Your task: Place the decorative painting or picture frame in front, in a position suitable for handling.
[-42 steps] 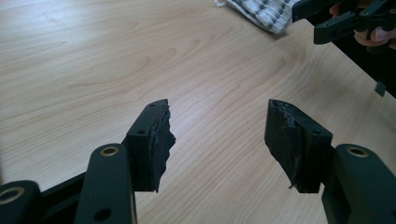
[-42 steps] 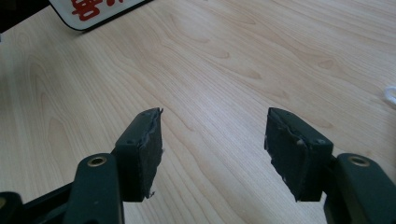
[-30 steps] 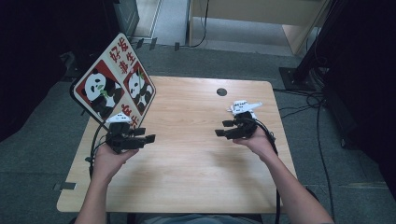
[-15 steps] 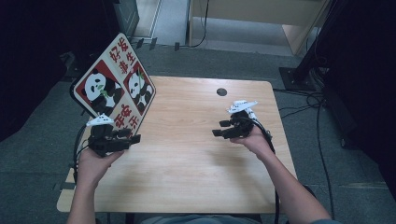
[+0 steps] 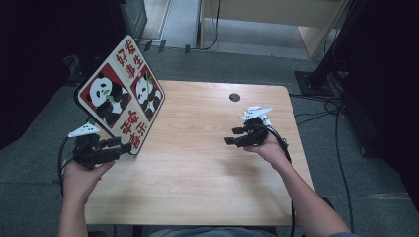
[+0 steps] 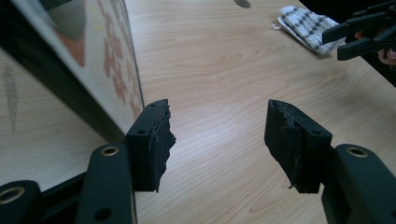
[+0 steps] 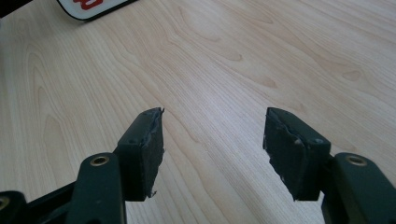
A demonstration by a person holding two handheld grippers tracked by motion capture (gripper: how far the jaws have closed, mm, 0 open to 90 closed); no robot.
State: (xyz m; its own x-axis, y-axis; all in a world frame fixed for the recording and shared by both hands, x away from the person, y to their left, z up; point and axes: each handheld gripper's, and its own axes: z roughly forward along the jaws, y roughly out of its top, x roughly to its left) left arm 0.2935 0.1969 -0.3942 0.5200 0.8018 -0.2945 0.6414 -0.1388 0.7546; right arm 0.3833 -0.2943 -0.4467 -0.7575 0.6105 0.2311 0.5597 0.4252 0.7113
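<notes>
A panda sign board [image 5: 120, 94] stands tilted at the desk's [image 5: 197, 182] left rear edge. The left hand-held gripper [image 5: 116, 146] hovers just beside its lower corner, jaws spread wide and empty. The right hand-held gripper [image 5: 236, 136] hangs over the desk's right side, jaws also wide apart, holding nothing. A striped cloth [image 6: 303, 25] lies near it.

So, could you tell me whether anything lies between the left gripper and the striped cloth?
Nothing visible does. In the left gripper view, bare table runs from the open left gripper to the striped cloth. The right gripper hangs just beyond the cloth, and the panda board stands off to one side.
</notes>
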